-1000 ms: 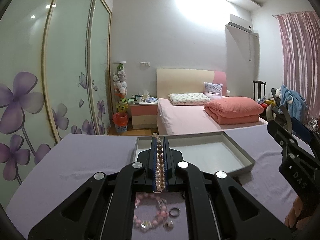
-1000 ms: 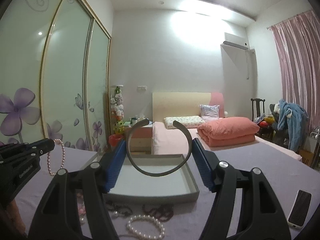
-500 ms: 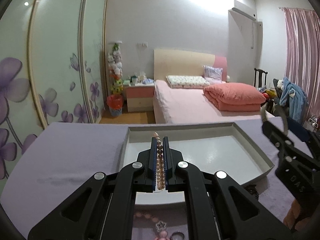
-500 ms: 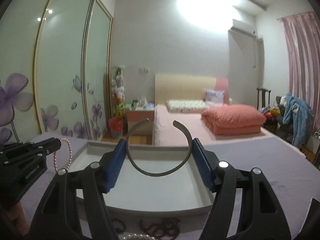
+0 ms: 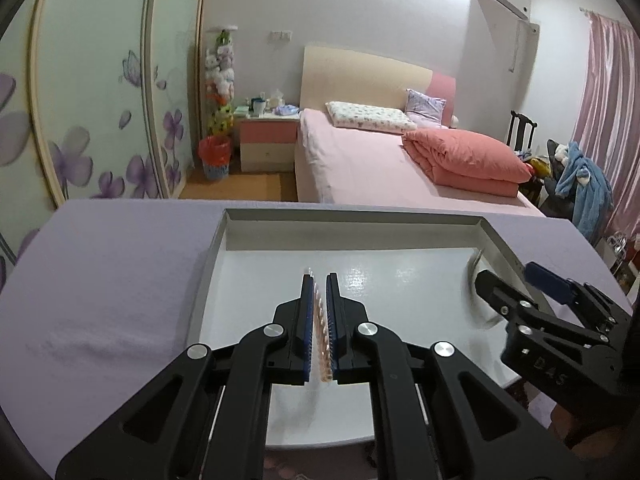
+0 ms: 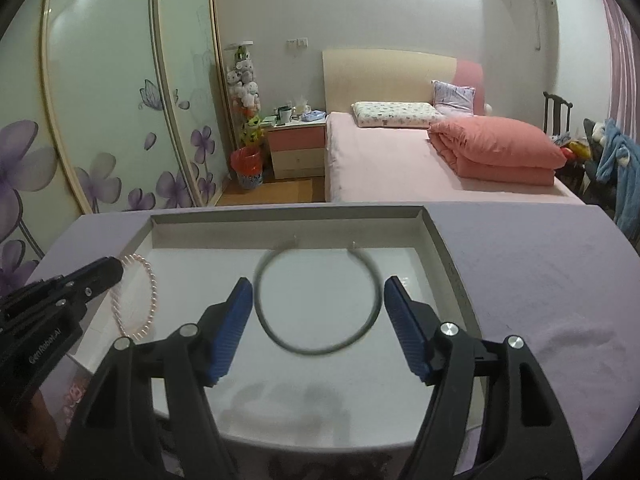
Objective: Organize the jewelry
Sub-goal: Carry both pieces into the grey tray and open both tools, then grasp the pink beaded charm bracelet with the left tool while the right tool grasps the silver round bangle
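Observation:
A shallow grey tray [image 5: 352, 214] with a white floor lies on the lavender tablecloth. Over its left half my left gripper [image 5: 319, 278] is shut on a pink pearl bracelet [image 5: 322, 328]. Its jaws are just starting to open, with the strand still between the pads. The right wrist view shows the bracelet [image 6: 150, 292] hanging as a loop from that gripper's tip [image 6: 114, 270]. My right gripper [image 6: 319, 286] is over the tray's [image 6: 288, 212] right half and its jaws are opening. A dark open bangle [image 6: 318, 300], blurred, sits loose between the blue pads, with a gap on each side.
The tablecloth [image 5: 100, 280] reaches well left and right of the tray. More beaded jewelry [image 6: 76, 394] lies on the cloth in front of the tray's near edge. Beyond the table's far edge stand a pink bed [image 6: 400, 160] and a sliding wardrobe [image 6: 100, 100].
Both grippers have moved forward and down, from in front of the tray to over it. The right jaws have widened and let go of the bangle. The left still holds the pearls.

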`<state>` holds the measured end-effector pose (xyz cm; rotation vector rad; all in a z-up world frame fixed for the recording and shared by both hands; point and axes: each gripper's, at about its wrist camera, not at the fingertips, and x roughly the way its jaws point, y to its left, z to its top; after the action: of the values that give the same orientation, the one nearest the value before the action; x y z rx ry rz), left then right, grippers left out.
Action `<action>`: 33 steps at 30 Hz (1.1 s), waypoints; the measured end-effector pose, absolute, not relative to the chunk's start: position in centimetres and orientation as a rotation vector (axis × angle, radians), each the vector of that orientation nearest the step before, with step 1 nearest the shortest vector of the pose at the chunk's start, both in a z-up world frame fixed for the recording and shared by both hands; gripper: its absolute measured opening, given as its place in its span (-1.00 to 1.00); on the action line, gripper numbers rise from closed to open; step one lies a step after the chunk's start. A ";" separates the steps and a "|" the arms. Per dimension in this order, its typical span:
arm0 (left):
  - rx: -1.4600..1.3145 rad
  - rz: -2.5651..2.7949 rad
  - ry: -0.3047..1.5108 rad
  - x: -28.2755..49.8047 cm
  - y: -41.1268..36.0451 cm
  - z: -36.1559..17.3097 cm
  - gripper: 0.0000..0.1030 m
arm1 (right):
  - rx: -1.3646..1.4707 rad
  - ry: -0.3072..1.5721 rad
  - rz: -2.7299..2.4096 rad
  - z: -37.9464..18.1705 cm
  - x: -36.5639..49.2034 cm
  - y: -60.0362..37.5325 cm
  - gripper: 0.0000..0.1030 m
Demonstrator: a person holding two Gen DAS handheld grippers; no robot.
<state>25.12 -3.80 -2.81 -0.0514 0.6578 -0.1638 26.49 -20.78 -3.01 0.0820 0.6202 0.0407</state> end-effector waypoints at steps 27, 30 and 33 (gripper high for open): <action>-0.061 -0.042 0.641 11.5 4.9 -2.0 0.01 | 0.059 0.777 0.208 -4.7 7.7 -21.3 0.53; -0.074 -0.033 0.665 11.2 5.3 -2.4 0.05 | 0.045 0.838 0.230 -6.1 6.8 -20.1 0.53; -0.080 -0.024 0.683 10.4 5.4 -2.9 0.09 | 0.011 0.890 0.232 -7.2 6.8 -19.0 0.53</action>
<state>10.44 5.40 -2.90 -0.0798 0.6828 -0.0242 6.77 -18.98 -7.15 0.0114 0.8900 0.2324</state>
